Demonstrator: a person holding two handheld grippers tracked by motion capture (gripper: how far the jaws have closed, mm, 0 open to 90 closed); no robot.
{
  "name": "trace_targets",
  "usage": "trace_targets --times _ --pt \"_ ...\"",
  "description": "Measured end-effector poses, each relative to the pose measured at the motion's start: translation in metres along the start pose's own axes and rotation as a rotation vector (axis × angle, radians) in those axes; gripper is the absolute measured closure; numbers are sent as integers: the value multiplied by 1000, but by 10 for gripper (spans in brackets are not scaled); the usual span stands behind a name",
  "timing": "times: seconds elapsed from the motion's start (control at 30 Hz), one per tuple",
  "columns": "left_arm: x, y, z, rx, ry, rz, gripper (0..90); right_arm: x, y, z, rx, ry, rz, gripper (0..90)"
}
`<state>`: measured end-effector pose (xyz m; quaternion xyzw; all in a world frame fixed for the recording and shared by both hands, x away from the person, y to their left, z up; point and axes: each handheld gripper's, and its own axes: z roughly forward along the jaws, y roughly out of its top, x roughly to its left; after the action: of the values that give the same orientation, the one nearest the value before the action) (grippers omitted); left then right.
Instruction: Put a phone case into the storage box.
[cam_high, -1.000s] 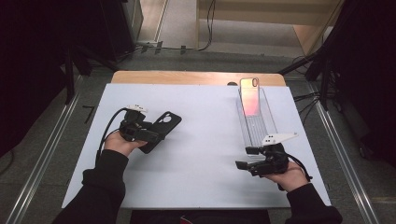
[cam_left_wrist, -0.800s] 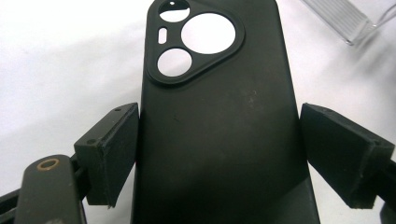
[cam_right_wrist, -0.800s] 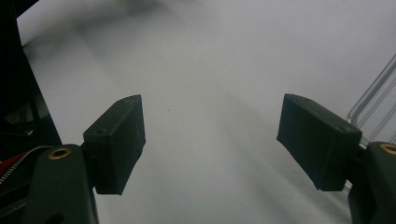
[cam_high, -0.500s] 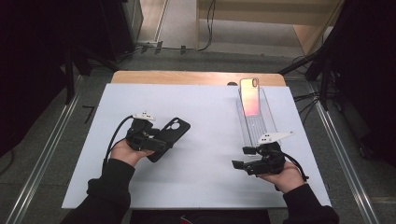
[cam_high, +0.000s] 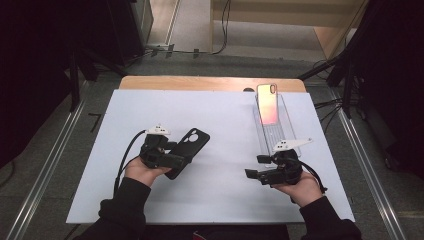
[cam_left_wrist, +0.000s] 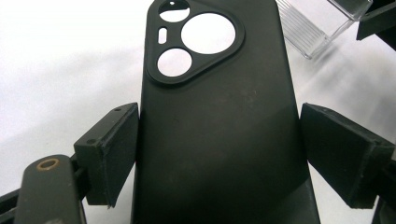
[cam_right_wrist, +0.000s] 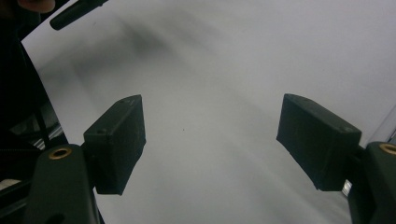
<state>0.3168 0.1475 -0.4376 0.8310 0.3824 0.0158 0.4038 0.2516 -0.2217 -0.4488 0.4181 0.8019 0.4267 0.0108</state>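
Since the earlier frames the black phone case (cam_high: 188, 151) has travelled rightward across the white table cover (cam_high: 220, 115), from the left part of the sheet toward its middle, carried by the left gripper (cam_high: 176, 159); the right gripper (cam_high: 255, 175) has kept its station at the near right. In the left gripper view the case (cam_left_wrist: 219, 135) lies lengthwise between the two jaws, camera cut-outs at the far end, back face up. The left pad meets the case edge; the right pad stands at the opposite edge with what looks like a thin gap, so a firm pinch cannot be confirmed from that view, although the case moving with the hand indicates that it is held. In the high view the case sits left of centre, angled toward the far right and toward the clear acrylic stand (cam_high: 274, 131), well apart from it. A phone (cam_high: 267, 104) with a reddish, reflective surface leans on the far end of that stand. The right gripper's jaws (cam_right_wrist: 210, 140) are spread with nothing between them above bare white sheet. Judgement: the case is in transit toward the phone, presumably for fitting; the idle right gripper is placed to steady the phone or stand on arrival.
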Motion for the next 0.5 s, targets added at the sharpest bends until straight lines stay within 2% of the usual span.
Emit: trace_targets --times 0.2,0.4,0.5 --pt "-6 -4 4 -58 9 -7 148 4 5 2 -10 -3 14 219" --pt "-13 -7 11 -84 28 8 148 8 13 5 -15 0 40 225" --pt "-15 -8 13 -128 31 5 147 11 17 6 -21 -2 42 226"
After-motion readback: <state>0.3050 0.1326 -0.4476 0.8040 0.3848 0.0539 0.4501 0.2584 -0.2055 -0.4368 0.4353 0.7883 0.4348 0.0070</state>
